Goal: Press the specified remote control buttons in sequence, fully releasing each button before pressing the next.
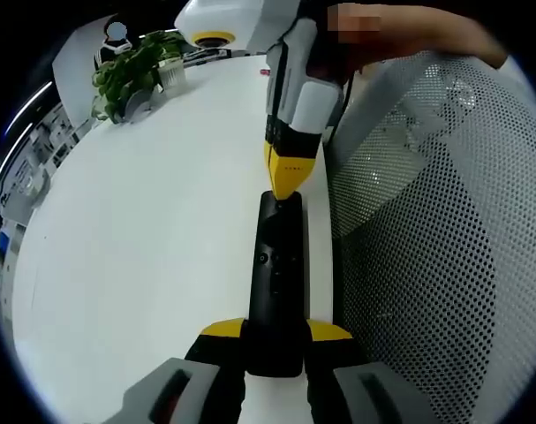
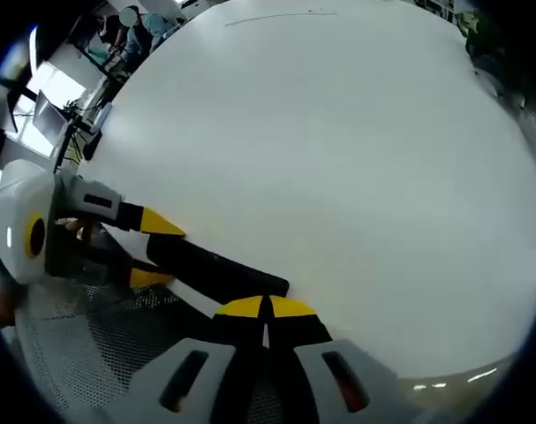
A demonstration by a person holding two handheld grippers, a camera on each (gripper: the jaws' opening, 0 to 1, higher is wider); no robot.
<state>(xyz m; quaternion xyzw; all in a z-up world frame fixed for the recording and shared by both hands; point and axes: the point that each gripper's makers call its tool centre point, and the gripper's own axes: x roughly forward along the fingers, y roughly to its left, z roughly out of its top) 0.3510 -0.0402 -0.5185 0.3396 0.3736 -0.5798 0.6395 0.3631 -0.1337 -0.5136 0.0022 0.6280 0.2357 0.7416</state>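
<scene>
Remote (image 1: 278, 283) sits clamped in left claw (image 1: 276, 340); right claw (image 2: 266, 309), clenched, touches its far end.

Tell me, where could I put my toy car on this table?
The white table lies bare between the potted plant and the black remote. It's crowded where the left tool holds the remote, the right tool touches it, beside the mesh chair.

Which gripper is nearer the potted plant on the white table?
Right. In the left gripper view the right gripper presses its closed tips on the remote's far end, toward the potted plant. The left gripper clamps the remote's near end, farther away.
</scene>
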